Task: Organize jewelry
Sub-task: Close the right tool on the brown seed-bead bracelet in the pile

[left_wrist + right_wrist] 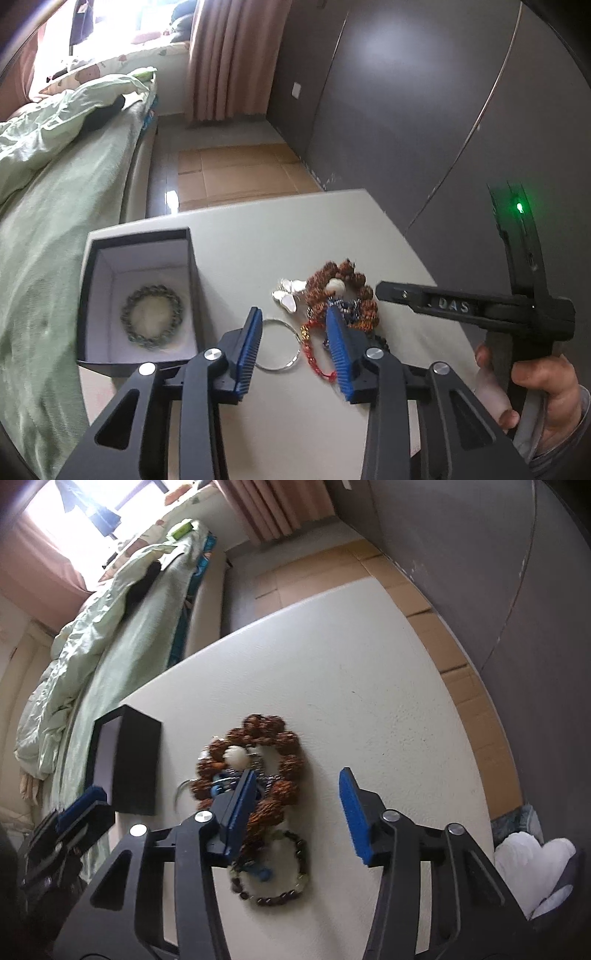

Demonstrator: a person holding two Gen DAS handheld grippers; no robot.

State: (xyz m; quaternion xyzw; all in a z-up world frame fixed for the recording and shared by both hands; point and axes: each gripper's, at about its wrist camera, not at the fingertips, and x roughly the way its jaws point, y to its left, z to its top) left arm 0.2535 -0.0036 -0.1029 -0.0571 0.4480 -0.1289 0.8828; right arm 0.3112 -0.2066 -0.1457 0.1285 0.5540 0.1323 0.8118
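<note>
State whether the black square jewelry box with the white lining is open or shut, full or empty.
Open and not empty: the black square jewelry box has no lid on, and one grey-green beaded bracelet lies on its white floor.

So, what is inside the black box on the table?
Inside the black box one grey-green bead bracelet lies flat on the white lining. The near wall hides a strip of the floor, so anything small there cannot be seen.

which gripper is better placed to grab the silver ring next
Left. The left gripper already has its open fingers on either side of the silver ring, right beside the open box. The right gripper is over the brown bead bracelet instead.
</note>
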